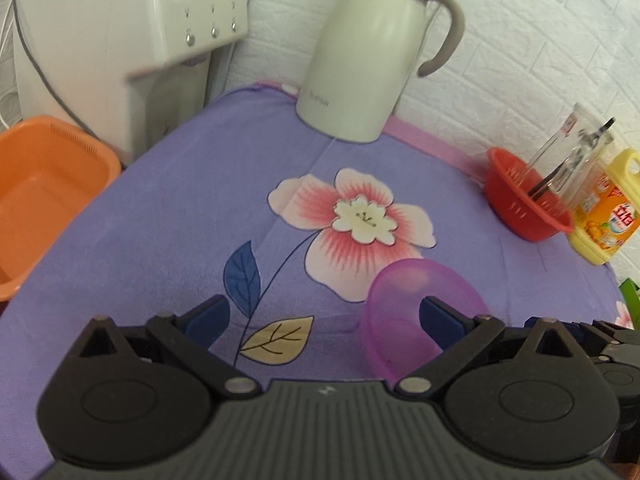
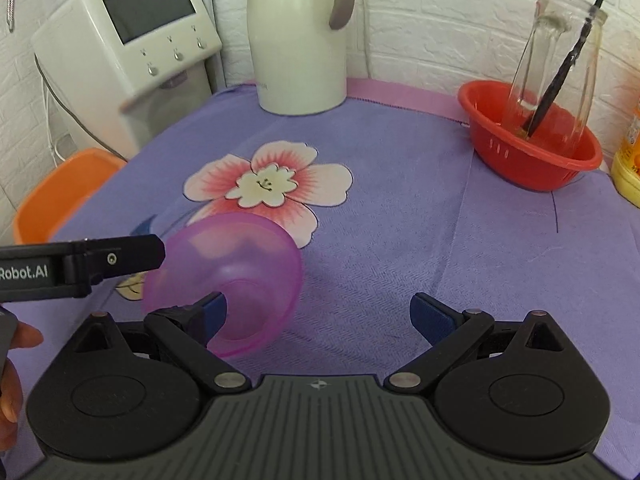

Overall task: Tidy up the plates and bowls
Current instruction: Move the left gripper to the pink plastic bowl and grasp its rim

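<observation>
A translucent purple bowl (image 1: 404, 312) (image 2: 236, 276) stands tilted on its edge on the purple floral cloth (image 1: 160, 220) (image 2: 400, 240), its lower rim blurred. My left gripper (image 1: 324, 316) is open, and its right fingertip (image 1: 438, 316) sits at the bowl's mouth. In the right wrist view that gripper's finger (image 2: 120, 258) reaches in from the left and touches the bowl's rim. My right gripper (image 2: 320, 312) is open too, its left fingertip (image 2: 212, 310) inside the bowl's opening. Neither gripper clamps the bowl.
An orange basin (image 1: 44, 192) (image 2: 60, 196) sits off the cloth's left edge. A white appliance (image 2: 132, 40) and a cream thermos jug (image 1: 372, 60) (image 2: 296, 40) stand at the back. At the right are a red colander (image 2: 528, 152) holding a glass jar (image 2: 556, 60), and a yellow detergent bottle (image 1: 604, 216).
</observation>
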### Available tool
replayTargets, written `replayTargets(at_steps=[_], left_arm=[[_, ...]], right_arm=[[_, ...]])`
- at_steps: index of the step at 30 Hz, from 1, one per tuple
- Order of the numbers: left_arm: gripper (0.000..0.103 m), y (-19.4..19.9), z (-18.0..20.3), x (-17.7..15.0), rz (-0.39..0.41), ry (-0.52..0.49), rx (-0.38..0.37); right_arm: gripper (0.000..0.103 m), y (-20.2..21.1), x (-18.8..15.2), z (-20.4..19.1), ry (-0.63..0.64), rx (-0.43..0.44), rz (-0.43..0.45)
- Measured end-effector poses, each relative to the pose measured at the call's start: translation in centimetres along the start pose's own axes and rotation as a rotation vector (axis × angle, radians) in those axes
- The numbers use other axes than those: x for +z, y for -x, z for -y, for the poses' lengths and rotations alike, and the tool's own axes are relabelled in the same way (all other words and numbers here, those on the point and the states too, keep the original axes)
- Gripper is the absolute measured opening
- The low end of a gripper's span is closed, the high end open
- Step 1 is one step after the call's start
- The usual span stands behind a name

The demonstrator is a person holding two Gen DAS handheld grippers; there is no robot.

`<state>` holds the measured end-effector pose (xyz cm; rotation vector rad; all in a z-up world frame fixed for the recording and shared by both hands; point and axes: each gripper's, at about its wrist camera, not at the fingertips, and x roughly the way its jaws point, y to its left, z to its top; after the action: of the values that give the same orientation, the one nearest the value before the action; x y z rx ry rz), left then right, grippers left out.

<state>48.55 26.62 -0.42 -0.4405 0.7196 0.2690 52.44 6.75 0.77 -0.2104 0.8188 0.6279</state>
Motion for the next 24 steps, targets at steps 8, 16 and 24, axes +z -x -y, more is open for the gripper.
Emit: replayTargets(at_steps=[8,16,24], left_arm=[[0.100,-1.6,0.5,-0.5,-0.010,-0.022,0.020],[0.092,-2.6,1.6,-0.9,0.005,-0.080,0.058],[0.063,-2.4,2.2,-1.4,0.023,-0.104,0.042]], right_arm=[[0.103,-2.8,0.1,-0.5,0.035,0.012,-0.035],[0.103,-4.0,0.3,-1.5,0.057,0.015,-0.014],[0.103,-3.0,-0.1,-2.2,0.062,0.037,0.001]])
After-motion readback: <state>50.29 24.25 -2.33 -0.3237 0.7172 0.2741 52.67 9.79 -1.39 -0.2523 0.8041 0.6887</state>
